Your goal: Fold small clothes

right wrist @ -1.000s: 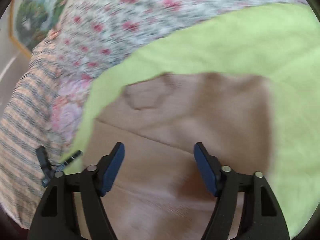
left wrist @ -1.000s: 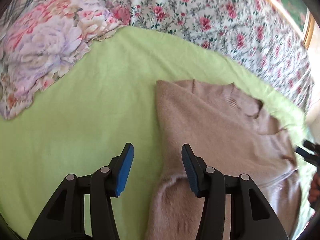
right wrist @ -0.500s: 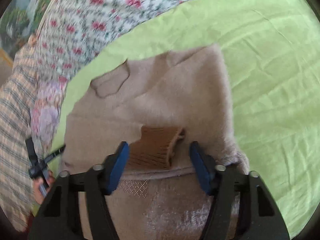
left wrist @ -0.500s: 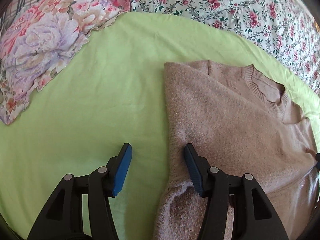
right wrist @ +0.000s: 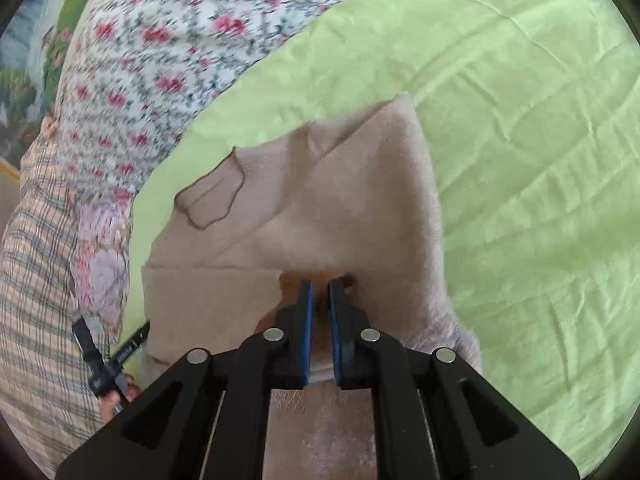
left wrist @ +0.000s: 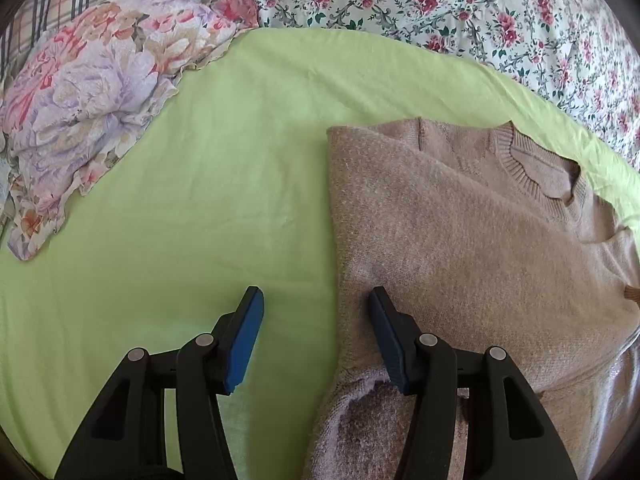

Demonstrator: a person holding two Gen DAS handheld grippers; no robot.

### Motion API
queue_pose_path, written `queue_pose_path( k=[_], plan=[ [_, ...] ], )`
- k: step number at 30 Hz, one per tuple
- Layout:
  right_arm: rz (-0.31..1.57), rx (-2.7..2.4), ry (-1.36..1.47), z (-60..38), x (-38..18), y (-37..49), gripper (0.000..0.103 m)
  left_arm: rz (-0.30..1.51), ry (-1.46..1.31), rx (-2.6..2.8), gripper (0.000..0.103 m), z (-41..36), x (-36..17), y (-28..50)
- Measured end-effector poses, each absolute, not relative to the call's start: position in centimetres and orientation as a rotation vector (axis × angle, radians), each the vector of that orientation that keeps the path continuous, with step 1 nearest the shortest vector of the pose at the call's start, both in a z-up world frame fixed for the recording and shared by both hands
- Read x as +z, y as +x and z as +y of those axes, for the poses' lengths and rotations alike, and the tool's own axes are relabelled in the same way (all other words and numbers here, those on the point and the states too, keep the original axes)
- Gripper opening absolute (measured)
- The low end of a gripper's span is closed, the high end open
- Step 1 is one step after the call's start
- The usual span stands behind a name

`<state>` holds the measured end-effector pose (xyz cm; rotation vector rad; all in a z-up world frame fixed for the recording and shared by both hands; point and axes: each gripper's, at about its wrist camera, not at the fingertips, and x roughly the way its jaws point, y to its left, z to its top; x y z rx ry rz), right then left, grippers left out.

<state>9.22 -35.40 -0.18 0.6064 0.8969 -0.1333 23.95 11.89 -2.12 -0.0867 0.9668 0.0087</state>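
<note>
A beige knit sweater [left wrist: 460, 240] lies flat on the green sheet [left wrist: 200, 200], its ribbed neckline [left wrist: 532, 168] towards the far right. My left gripper [left wrist: 315, 294] is open and straddles the sweater's left edge, with one finger over the sheet and the other over the knit. In the right wrist view the sweater [right wrist: 320, 208] has a sleeve folded across its body. My right gripper [right wrist: 320, 285] has its pads close together, pinching the brown ribbed cuff [right wrist: 286, 280]. Its jaws are opening, with the cuff still between them.
A floral pillow [left wrist: 92, 100] lies on the sheet's left side, and a rose-print quilt [left wrist: 440, 0] borders it at the back. Plaid bedding [right wrist: 36, 280] lies left of the sweater. A person's hand [right wrist: 120, 396] shows there. Bare sheet [right wrist: 540, 160] spreads to the right.
My right gripper's jaws stood wide around the brown cuff half a second ago and now pinch it. The left gripper came down closer to the sweater's edge, still open.
</note>
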Motion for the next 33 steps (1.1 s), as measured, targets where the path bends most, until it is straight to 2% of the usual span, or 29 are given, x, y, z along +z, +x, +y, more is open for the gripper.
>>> queue_pose_path(
  k=[2,4,5,6,10,15,22,28,33],
  plan=[
    [0.933,-0.129,0.542,-34.5,-0.8,9.4,0.050,0.966,-0.086,0.008,0.056,11.9,-2.2,24.0],
    [0.953,-0.095,0.483,-33.5,-1.3,9.7,0.047,0.963,-0.070,0.012,0.056,11.7,-2.2,23.9],
    [0.970,-0.093,0.448,-33.0,-1.3,10.0,0.012,0.961,-0.057,0.016,0.056,11.6,-2.2,23.9],
    [0.973,-0.114,0.416,-32.8,-1.2,10.2,0.011,0.960,-0.047,0.018,0.057,11.5,-2.2,23.9],
    [0.991,-0.209,0.365,-33.7,-1.7,10.6,0.011,0.955,0.019,0.042,0.065,11.0,-2.6,24.1],
    [0.951,-0.222,0.345,-32.9,1.1,7.0,0.022,0.967,0.043,0.006,0.064,11.1,-1.1,22.5],
    [0.930,-0.117,0.266,-27.7,3.6,-0.3,0.034,0.990,-0.007,-0.120,0.064,11.4,0.8,12.9],
    [0.979,0.003,0.136,-21.0,2.7,-5.3,0.034,1.036,-0.024,-0.160,0.064,11.5,0.3,4.3],
    [1.109,0.055,-0.008,-16.3,-0.7,-7.5,0.034,1.095,-0.027,-0.182,0.064,11.2,-0.9,-1.7]
  ],
)
